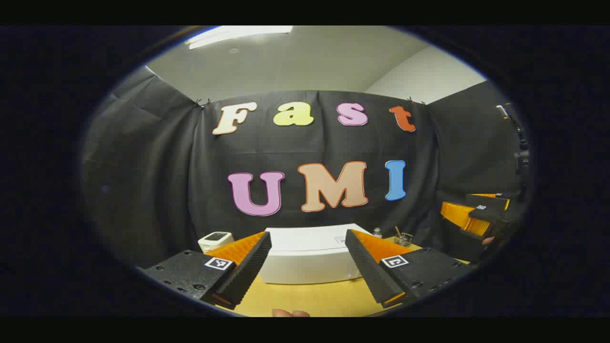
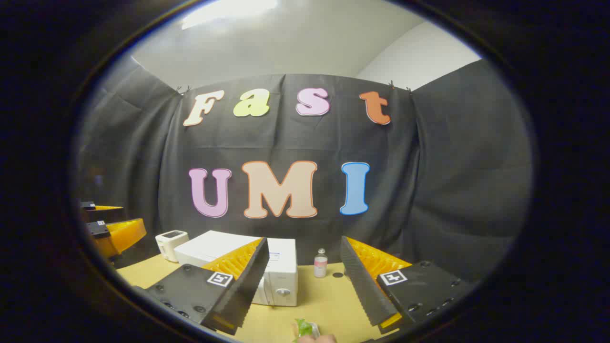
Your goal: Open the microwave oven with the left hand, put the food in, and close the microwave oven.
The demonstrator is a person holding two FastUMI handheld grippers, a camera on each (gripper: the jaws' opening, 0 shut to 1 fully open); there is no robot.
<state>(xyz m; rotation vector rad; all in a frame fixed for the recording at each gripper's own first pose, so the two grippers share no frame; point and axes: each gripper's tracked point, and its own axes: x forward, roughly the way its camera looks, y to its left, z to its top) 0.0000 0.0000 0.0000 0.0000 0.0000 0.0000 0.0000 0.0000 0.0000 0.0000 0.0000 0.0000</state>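
Left gripper (image 1: 307, 264) spread, empty; microwave (image 1: 310, 259) ahead, shut. Right gripper (image 2: 300, 281) spread; food (image 2: 304, 327) below. Risk: handle missed, microwave pushed back.

Black cloth wall (image 2: 452, 157) behind a tan table (image 2: 329, 305), pale ceiling (image 1: 305, 62) with a light strip (image 1: 238, 34).

One microwave oven (image 2: 279, 278) is counted on the tabletop (image 2: 329, 305), door closed. One small white appliance (image 2: 171, 244) is seen beside it. One small bottle (image 2: 320, 263) is counted, upright, and one dark round spot near its base, kind not told. One clear holder with sticks (image 1: 401, 237) is seen in the left gripper view. One green food item (image 2: 303, 327) is counted at the bottom edge of the right gripper view. Two grippers are counted: left gripper (image 1: 307, 267) and right gripper (image 2: 300, 286), two fingers each, both spread wide apart.
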